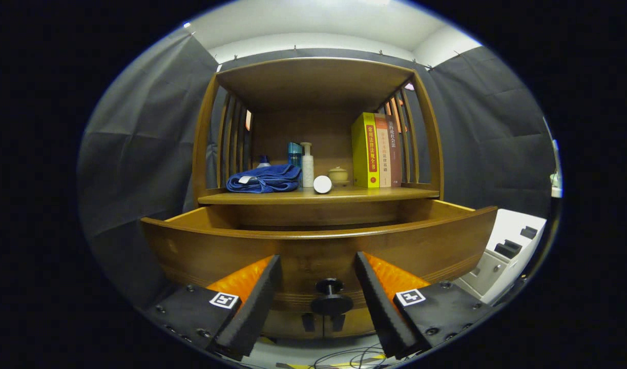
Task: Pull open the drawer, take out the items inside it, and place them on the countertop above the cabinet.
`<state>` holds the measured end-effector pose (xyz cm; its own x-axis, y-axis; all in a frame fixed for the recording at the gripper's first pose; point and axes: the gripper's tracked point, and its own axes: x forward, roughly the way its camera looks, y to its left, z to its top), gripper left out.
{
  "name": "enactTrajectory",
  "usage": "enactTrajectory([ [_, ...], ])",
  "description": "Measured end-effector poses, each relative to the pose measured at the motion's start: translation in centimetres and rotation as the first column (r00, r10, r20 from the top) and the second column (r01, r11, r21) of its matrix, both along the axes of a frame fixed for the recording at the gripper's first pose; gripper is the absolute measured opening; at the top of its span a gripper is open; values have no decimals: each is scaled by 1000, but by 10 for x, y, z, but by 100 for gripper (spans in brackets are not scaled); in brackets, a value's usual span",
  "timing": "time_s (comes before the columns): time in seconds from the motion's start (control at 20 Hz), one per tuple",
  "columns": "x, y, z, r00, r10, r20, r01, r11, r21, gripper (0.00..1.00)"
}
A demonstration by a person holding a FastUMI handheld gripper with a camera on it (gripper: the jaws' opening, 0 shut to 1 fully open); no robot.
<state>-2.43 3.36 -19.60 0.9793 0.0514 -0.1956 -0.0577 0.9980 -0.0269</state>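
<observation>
With the drawer [318, 241] pulled out and its knob [330, 297] between my gripper's [317, 287] released fingers, I judge the next move is reaching inside. Above the drawer, left to right: one towel [265, 179], three bottles, one jar [338, 175], three books [377, 149].

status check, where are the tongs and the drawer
Tongs open, straddling the knob, not gripping. Drawer pulled out, contents hidden. Nothing in the way.
</observation>
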Motion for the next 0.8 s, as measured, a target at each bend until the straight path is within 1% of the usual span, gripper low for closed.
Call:
enactTrajectory([
  [0.1,5,-2,4,1000,6,0,-6,1000,1,96],
  [0.3,32,-5,8,1000,11,-17,-12,1000,-20,96],
  [0.4,47,-5,6,1000,10,-23,-11,999,-34,97],
  [0.8,117,-3,2,999,-1,-43,0,1000,-29,98],
])
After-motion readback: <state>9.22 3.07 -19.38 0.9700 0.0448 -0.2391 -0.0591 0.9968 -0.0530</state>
